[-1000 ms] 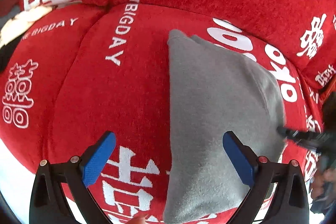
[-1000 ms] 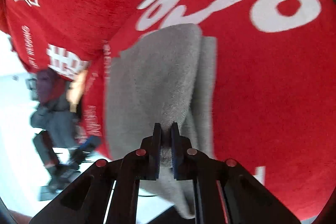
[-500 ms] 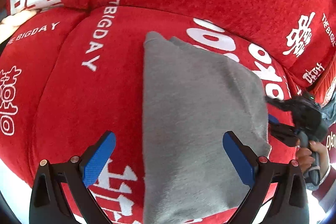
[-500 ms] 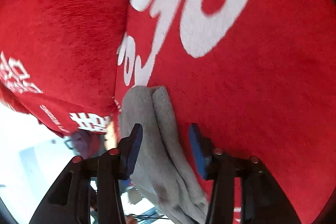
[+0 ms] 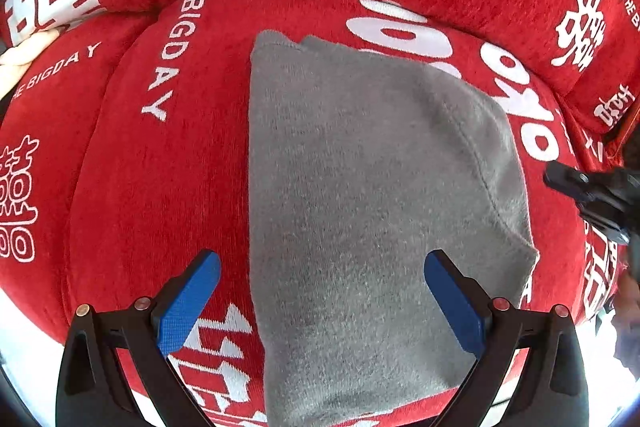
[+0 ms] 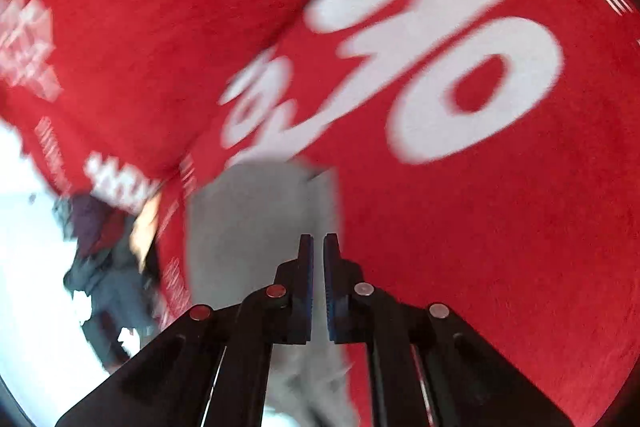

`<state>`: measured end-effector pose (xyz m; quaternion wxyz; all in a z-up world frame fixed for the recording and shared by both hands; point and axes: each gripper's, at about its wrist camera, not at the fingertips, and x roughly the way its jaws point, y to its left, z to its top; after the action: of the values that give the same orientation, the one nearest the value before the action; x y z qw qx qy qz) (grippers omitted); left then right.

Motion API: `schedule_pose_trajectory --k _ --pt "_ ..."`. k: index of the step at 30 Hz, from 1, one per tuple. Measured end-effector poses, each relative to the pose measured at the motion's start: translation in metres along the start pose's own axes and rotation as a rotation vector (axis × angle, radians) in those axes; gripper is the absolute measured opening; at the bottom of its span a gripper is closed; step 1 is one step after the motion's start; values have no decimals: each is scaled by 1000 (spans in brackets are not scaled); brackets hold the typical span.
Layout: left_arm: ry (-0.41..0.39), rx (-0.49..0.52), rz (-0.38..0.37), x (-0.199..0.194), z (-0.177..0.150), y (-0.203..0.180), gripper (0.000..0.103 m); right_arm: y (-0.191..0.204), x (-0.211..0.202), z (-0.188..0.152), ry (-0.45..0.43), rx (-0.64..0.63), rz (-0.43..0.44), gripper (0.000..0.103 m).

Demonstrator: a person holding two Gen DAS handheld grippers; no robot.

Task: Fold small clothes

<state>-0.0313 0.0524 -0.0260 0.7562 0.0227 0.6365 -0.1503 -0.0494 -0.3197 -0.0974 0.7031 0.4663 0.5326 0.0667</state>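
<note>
While right-wrist view blurs, gray garment [image 6: 256,227] edges indistinct.

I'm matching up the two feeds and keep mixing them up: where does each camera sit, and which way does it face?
Left wrist: on the left gripper, looking steeply down at the grey garment on the red cushion; its open blue fingers show, the right gripper at the right edge.
Right wrist: on the right gripper, angled down along the garment's edge; its shut jaws show, blurred.
Shared: garment, cushion with white lettering.
</note>
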Motion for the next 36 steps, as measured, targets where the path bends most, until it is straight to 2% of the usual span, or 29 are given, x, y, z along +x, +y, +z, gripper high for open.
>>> schedule_pose_trajectory --k 4,7,8,9,11,14,22,25,26,27,29,33,36 --pt "-18 1 -22 -4 1 0 102 47 15 -30 84 -164 1 16" --pt "-1 5 -28 -3 1 2 102 61 49 -53 153 -243 -89 16" --pt "1 11 -18 -2 1 2 102 56 58 -60 169 -249 -128 15" --pt "3 16 -9 -2 1 3 102 49 61 -63 163 -247 -130 11" --pt "5 19 -7 -5 -1 6 102 39 54 -68 129 -235 -114 9" --pt "18 17 -5 -8 -4 8 102 34 48 -72 137 -222 -134 8" --pt "37 6 21 -21 -14 12 102 44 19 -86 156 -196 -186 16" --pt "43 19 38 -30 -19 11 102 53 15 -93 153 -185 -227 34" --pt "45 21 43 -32 -20 11 102 55 11 -95 150 -181 -234 44" --pt "48 24 47 -36 -22 10 102 57 7 -98 148 -179 -237 47" --pt "53 28 53 -43 -25 10 102 65 1 -104 146 -175 -247 47" --pt "61 39 53 -60 -32 7 102 83 -11 -114 129 -180 -271 59" --pt "73 36 42 -73 -37 6 102 95 -21 -119 120 -184 -284 63"
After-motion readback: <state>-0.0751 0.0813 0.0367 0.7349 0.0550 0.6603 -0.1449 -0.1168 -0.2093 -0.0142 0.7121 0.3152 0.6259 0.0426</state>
